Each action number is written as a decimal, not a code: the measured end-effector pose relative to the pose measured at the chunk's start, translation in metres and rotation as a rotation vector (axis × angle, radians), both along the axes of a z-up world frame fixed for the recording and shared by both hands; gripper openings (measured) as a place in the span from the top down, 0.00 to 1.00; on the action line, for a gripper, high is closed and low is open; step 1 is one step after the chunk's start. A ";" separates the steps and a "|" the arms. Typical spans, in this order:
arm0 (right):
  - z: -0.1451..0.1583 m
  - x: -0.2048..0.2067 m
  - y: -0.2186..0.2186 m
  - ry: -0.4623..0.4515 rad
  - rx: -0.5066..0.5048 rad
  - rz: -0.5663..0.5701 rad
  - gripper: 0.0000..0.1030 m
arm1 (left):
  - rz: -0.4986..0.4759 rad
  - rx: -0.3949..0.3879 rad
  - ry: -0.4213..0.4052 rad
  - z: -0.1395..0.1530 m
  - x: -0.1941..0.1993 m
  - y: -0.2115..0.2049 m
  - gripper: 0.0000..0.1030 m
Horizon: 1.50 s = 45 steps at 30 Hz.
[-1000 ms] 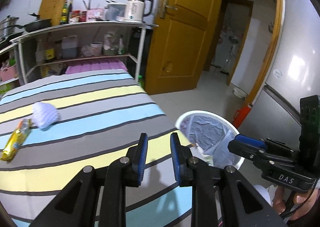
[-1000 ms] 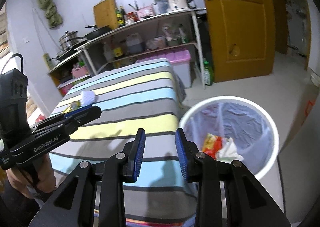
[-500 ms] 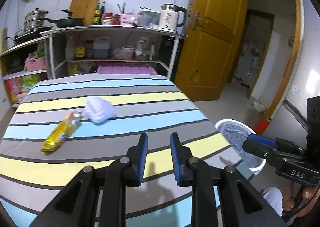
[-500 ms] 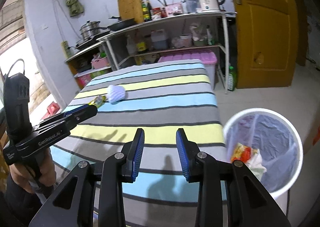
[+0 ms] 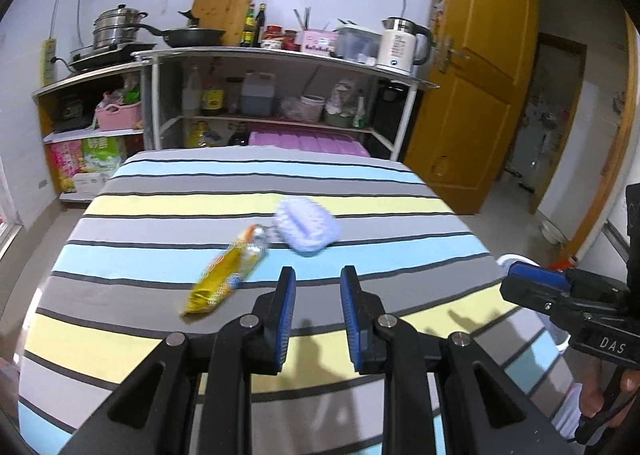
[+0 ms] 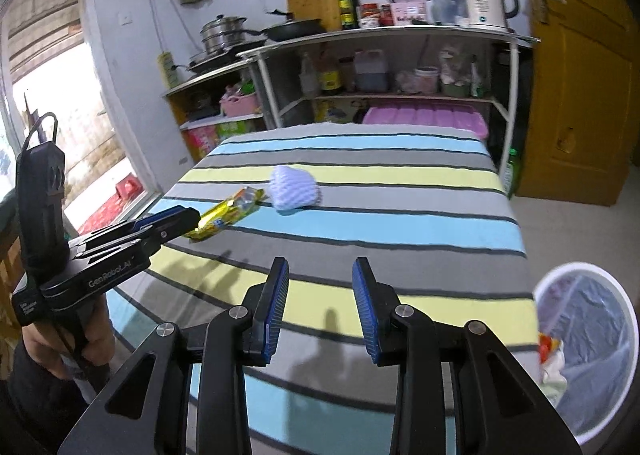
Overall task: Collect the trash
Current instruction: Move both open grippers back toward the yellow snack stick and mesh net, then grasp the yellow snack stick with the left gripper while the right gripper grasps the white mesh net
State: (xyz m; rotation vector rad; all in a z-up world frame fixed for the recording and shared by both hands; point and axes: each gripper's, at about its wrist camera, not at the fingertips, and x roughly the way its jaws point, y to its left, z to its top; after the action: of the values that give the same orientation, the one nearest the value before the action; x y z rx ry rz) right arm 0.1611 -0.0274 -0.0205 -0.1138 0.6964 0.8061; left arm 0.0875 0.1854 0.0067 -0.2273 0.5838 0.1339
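On the striped tablecloth (image 5: 360, 215) lie a yellow snack wrapper (image 5: 224, 275) and, touching its far end, a pale foam fruit net (image 5: 306, 227). My left gripper (image 5: 318, 275) hovers over the table's near part, just short of them, open and empty. My right gripper (image 6: 321, 267) is also open with nothing between its pads, further back from the wrapper (image 6: 228, 213) and net (image 6: 294, 189). The white bin (image 6: 588, 339), lined with a bag and holding some trash, stands on the floor at the table's right corner. Each gripper shows in the other's view: left gripper (image 6: 176, 221), right gripper (image 5: 520, 275).
Behind the table stand metal shelves (image 5: 280, 55) with a kettle (image 5: 400, 45), pans and bottles, and a pink crate (image 6: 424, 117) below. A yellow door (image 5: 472, 95) is at the right, a bright window (image 6: 48, 135) at the left. A hand (image 6: 92, 343) grips the left tool.
Both views have swung left, away from the bin and onto the table. The wrapper and foam net have come from the left edge to the middle. Both grippers stay open and empty.
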 end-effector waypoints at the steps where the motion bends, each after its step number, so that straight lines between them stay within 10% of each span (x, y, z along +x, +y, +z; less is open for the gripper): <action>1: -0.001 0.002 0.005 0.002 -0.003 0.009 0.67 | 0.008 0.001 0.005 -0.002 0.001 0.006 0.76; 7: -0.007 0.012 0.037 0.005 -0.029 0.051 0.66 | 0.053 0.013 0.032 -0.015 0.007 0.033 0.59; 23: -0.016 0.055 0.101 0.000 -0.085 0.106 0.52 | 0.070 0.016 0.197 -0.046 0.045 0.054 0.58; 35: -0.047 0.098 0.144 0.049 -0.163 0.092 0.53 | 0.085 -0.041 0.196 -0.048 0.041 0.064 0.81; 45: -0.046 0.091 0.133 0.042 -0.165 0.076 0.88 | 0.092 -0.050 0.180 -0.046 0.039 0.063 0.83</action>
State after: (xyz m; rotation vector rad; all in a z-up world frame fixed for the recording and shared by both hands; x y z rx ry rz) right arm 0.2517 0.1054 -0.0664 -0.2744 0.8023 0.8254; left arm 0.1262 0.2481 -0.0390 -0.2925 0.7565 0.2302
